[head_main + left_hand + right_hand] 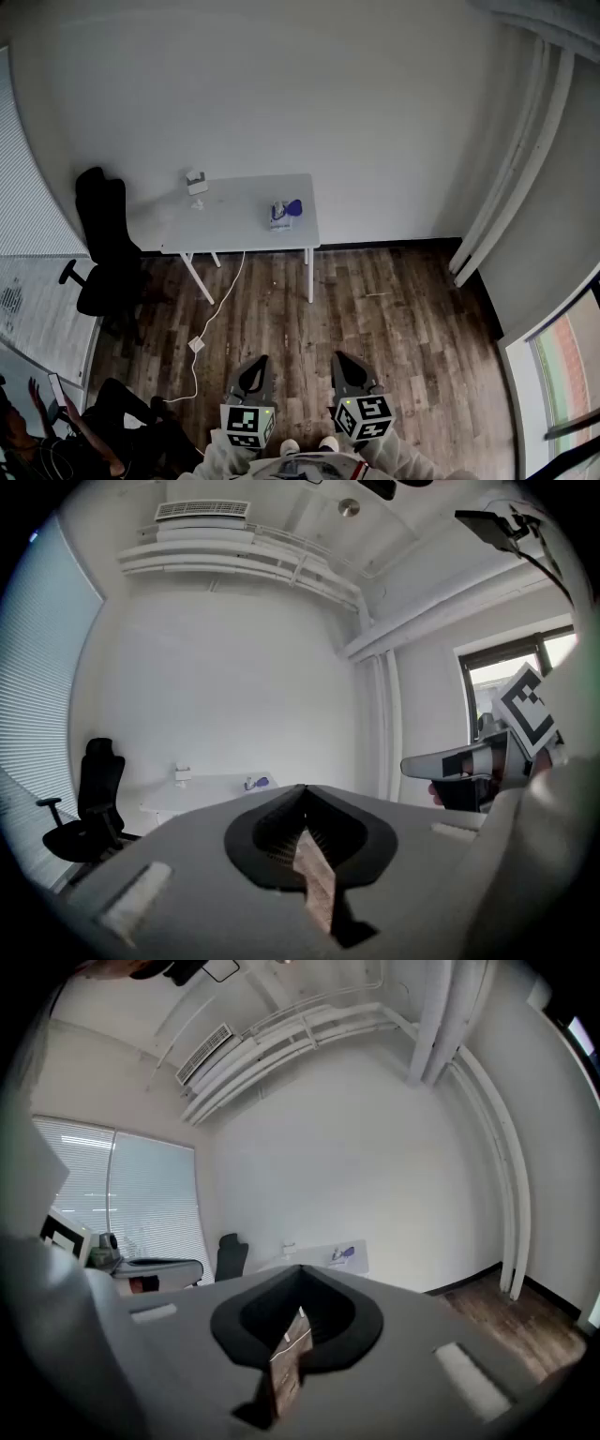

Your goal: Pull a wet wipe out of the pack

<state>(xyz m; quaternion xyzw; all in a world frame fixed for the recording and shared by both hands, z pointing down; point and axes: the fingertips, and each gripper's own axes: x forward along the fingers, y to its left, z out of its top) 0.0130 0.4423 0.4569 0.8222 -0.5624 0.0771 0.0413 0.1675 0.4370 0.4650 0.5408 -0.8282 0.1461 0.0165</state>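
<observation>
The wet wipe pack (pixel 280 216), white with a blue-purple patch, lies on the right part of a white table (pixel 244 230) far across the room. It also shows small in the left gripper view as the pack (pixel 255 783) and in the right gripper view as the pack (pixel 343 1253). My left gripper (pixel 259 364) and right gripper (pixel 344 360) are held side by side close to my body, far from the table. Both point roughly level toward it. Each has its jaws together with nothing between them.
A small white box (pixel 196 181) stands at the table's back left. A black office chair (pixel 103 239) is left of the table. A white cable (pixel 220 305) runs from the table down to an adapter on the wood floor. A person (pixel 66 436) sits at the lower left.
</observation>
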